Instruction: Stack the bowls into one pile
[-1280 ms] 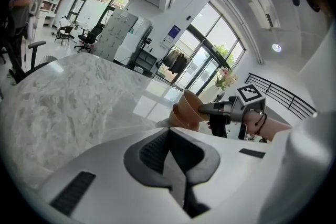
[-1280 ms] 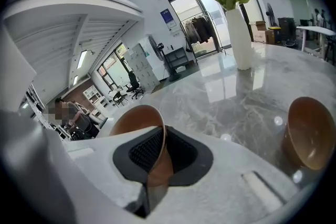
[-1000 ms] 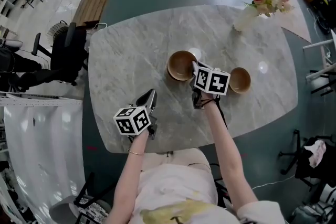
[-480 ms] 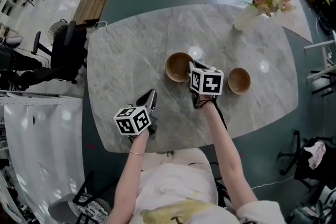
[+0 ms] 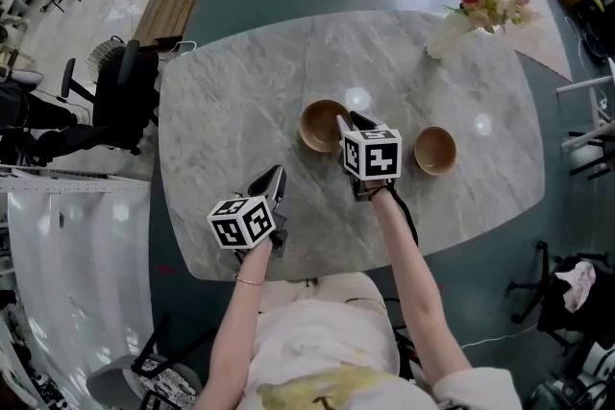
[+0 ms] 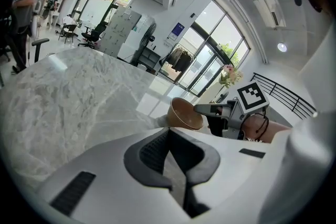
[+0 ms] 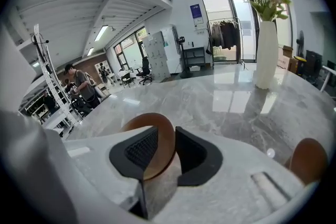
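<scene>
Two wooden bowls stand on the marble table [image 5: 240,91]. The left bowl [image 5: 317,125] [image 6: 184,113] [image 7: 147,119] has its near rim between the jaws of my right gripper [image 5: 344,120] [image 7: 165,139]. Those jaws are opening, and a thin gap shows beside the right pad. The second bowl [image 5: 434,150] [image 7: 307,160] sits apart to the right, untouched. My left gripper [image 5: 279,170] [image 6: 169,134] hovers near the table's front left, shut and empty, pointing toward the left bowl.
A white vase of pink flowers [image 5: 452,32] [image 7: 266,55] stands at the table's far right. Office chairs [image 5: 115,101] stand off the left edge. A person [image 7: 81,84] stands far across the room.
The right gripper has rolled, so its marker cube faces differently. The left bowl has shifted slightly left with it. The left gripper has stayed put.
</scene>
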The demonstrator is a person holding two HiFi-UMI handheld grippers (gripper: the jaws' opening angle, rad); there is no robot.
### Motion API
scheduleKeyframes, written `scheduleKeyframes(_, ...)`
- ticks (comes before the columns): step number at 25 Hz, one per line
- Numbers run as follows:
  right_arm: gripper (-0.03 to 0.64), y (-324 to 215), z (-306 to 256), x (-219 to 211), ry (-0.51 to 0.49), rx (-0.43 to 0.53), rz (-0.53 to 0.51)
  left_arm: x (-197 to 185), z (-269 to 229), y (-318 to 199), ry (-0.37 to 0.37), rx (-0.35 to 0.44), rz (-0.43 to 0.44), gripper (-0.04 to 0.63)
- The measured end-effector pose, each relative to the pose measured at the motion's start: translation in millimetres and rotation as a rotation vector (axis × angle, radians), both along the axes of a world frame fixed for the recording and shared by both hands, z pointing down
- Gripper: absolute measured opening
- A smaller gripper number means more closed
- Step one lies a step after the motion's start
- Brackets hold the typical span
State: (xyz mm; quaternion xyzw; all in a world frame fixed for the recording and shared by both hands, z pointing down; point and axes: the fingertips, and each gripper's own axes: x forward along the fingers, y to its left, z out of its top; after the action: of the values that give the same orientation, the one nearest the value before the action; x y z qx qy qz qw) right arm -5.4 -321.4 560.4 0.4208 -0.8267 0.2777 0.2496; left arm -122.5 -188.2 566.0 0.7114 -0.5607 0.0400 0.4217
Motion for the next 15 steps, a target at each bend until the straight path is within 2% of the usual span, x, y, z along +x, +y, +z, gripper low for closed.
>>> scheduleKeyframes(6, 0.146, 0, -9, 2, -0.016, 0.037, -0.007, 3, -3, -1, -0.003, 0.012, 0.000, 0.000)
scheduleKeyframes(11, 0.146, 3, -13, 9, -0.089, 0.025, 0.014, 7, -9, -3, -0.012, 0.033, -0.006, 0.000)
scheduleKeyframes(15, 0.126, 9, -18, 16, -0.097, 0.032, -0.001, 9, -14, -2, -0.027, 0.049, -0.013, 0.000)
